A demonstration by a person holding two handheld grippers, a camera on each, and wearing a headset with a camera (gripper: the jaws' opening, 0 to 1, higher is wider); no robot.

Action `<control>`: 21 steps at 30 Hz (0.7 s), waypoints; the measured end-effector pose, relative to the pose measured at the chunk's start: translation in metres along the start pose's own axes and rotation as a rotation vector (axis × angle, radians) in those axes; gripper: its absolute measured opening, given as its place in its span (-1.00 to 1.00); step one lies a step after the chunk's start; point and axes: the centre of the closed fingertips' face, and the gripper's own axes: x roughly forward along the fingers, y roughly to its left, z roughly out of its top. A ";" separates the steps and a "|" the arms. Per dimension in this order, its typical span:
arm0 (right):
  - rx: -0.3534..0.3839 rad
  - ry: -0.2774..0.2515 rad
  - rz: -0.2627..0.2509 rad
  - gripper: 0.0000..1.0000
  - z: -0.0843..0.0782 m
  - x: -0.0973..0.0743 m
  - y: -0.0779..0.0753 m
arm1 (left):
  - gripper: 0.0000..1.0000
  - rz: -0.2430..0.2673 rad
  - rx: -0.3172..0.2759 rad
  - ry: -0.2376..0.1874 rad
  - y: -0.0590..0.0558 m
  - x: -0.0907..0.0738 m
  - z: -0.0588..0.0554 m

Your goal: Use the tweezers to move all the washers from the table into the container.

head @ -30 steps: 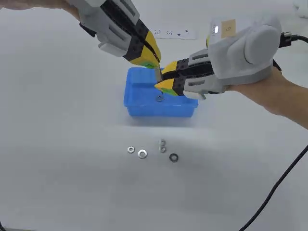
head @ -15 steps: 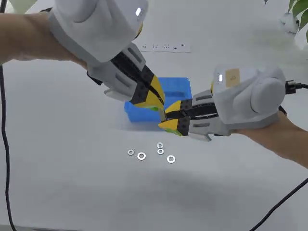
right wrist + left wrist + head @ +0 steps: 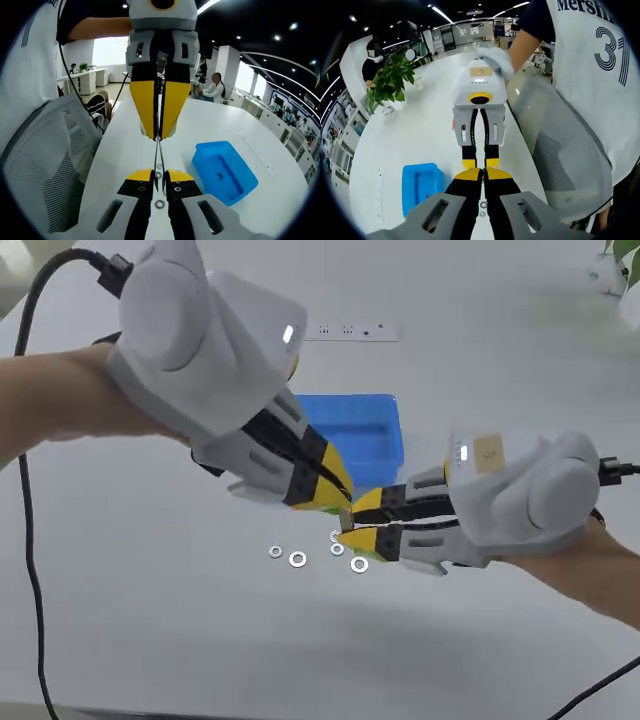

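Note:
The left gripper (image 3: 340, 502) comes in from the upper left, shut on the rear end of thin metal tweezers (image 3: 158, 125). Facing it from the right, the right gripper (image 3: 345, 525) has its yellow-tipped jaws closed on the tweezer legs (image 3: 159, 181). Both meet just above several washers (image 3: 297, 559) lying loose on the white table; the tweezer tips hang over a washer (image 3: 159, 204). The blue container (image 3: 355, 435) stands behind the grippers, and one washer (image 3: 218, 176) lies in it. The left gripper view shows the container (image 3: 422, 185) and two washers (image 3: 483, 209) under the jaws.
A white power strip (image 3: 350, 332) lies at the back of the table. A black cable (image 3: 30, 540) runs down the left side, another at the lower right (image 3: 600, 690). A mesh chair (image 3: 55, 165) stands by the table edge. A potted plant (image 3: 390, 82) sits far off.
Both grippers, with the tweezers between them, have come from above the blue container toward me and now hang over the loose washers. The head camera has shifted too.

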 end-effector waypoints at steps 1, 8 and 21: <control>0.002 0.000 0.000 -0.79 -0.002 0.001 0.000 | -0.89 -0.003 -0.002 0.004 -0.001 0.001 -0.002; 0.010 0.011 0.003 -0.79 -0.013 0.005 0.004 | -0.89 -0.019 -0.009 0.013 -0.003 0.010 -0.007; 0.023 0.036 0.015 -0.79 -0.034 0.012 0.007 | -0.89 -0.017 -0.064 0.021 -0.004 0.025 -0.027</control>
